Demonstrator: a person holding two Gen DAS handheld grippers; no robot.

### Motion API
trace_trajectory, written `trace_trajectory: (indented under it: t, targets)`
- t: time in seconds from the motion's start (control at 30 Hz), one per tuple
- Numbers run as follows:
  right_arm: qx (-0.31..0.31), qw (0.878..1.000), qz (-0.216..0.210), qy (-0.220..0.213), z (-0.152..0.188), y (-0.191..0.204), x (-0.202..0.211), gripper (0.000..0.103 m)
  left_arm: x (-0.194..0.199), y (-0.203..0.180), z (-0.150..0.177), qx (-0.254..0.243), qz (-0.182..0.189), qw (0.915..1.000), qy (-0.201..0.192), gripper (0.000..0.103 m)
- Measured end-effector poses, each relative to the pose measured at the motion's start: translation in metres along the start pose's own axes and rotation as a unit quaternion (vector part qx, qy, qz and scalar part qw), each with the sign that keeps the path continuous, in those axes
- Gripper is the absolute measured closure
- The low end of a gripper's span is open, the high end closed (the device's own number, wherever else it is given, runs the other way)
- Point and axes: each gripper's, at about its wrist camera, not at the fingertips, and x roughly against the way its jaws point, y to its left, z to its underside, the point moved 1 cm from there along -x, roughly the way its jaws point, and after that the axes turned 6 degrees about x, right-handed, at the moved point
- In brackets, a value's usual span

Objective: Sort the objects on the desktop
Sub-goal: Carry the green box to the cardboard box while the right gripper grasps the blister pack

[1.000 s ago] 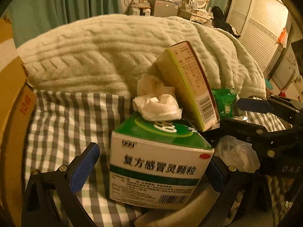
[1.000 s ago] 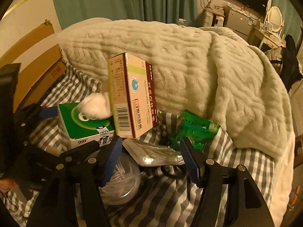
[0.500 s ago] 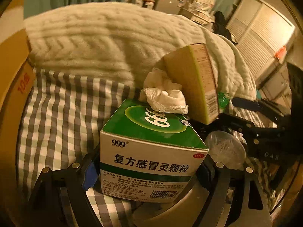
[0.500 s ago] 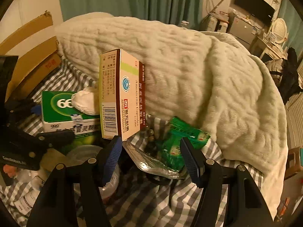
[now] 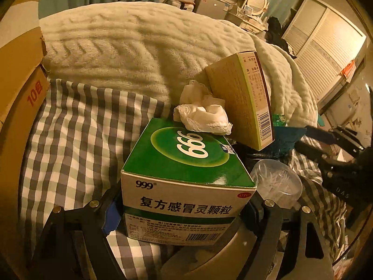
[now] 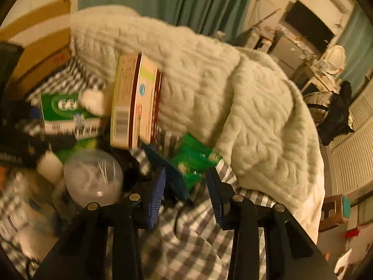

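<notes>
The left gripper (image 5: 184,207) has its fingers clamped on the two short ends of the green box (image 5: 186,177); the blue pad (image 5: 111,217) on the left presses the box end, and the opposite pad is hidden behind the box's right corner. The jaws closed a little just before and have since held their width. The box sits level between them, with its "999" face up and its white label side nearest the camera. A crumpled tissue (image 5: 202,114) rests on the far edge of the box top.

The right gripper (image 6: 186,186) has been closing – its blue pads (image 6: 157,193) stand apart, and a dark blue-green piece lies between them, touching the left pad. Whether the pads pinch it cannot be told; the view is blurred. Just beyond the fingertips lies a green packet (image 6: 195,158).

Outward from both: a tan box (image 5: 244,100) stands upright but tilted, just right of the tissue and behind the green box. A clear tub (image 5: 277,182) lies near, right of the green box. All rest on a checked sheet (image 5: 77,126) – behind it a cream blanket (image 5: 139,46) is heaped, and a cardboard carton (image 5: 21,74) stands at far left.
</notes>
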Motion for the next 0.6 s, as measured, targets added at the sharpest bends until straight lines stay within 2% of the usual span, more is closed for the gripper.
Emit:
trace_trajectory:
  t: [0.23,0.27,0.3,0.37,0.43,0.6]
  targets:
    - [0.012,0.997,-0.074,0.013,-0.002,0.003,-0.028,0.067,-0.005,-0.010,-0.001,-0.010,0.000,0.9999,-0.006,0.020]
    - [0.013,0.997,-0.071,0.011,-0.006,0.005,-0.031,0.067,-0.004,-0.011,-0.001,-0.011,0.000,0.9999,-0.009,0.020]
    - [0.013,0.997,-0.068,0.015,-0.010,0.009,-0.035,0.072,-0.003,-0.012,0.000,-0.011,-0.002,0.9999,-0.011,0.020]
    - [0.003,0.997,-0.075,0.019,-0.015,0.016,-0.039,0.095,0.001,-0.012,0.001,-0.013,-0.013,0.9996,-0.020,0.021]
    - [-0.004,0.998,-0.055,0.025,-0.018,0.021,-0.043,0.096,0.006,-0.014,0.003,-0.017,-0.018,0.9993,-0.027,0.022]
    - [-0.022,0.999,-0.044,0.002,-0.014,0.020,-0.024,0.096,0.030,-0.018,0.006,-0.018,-0.021,0.9980,-0.057,0.022]
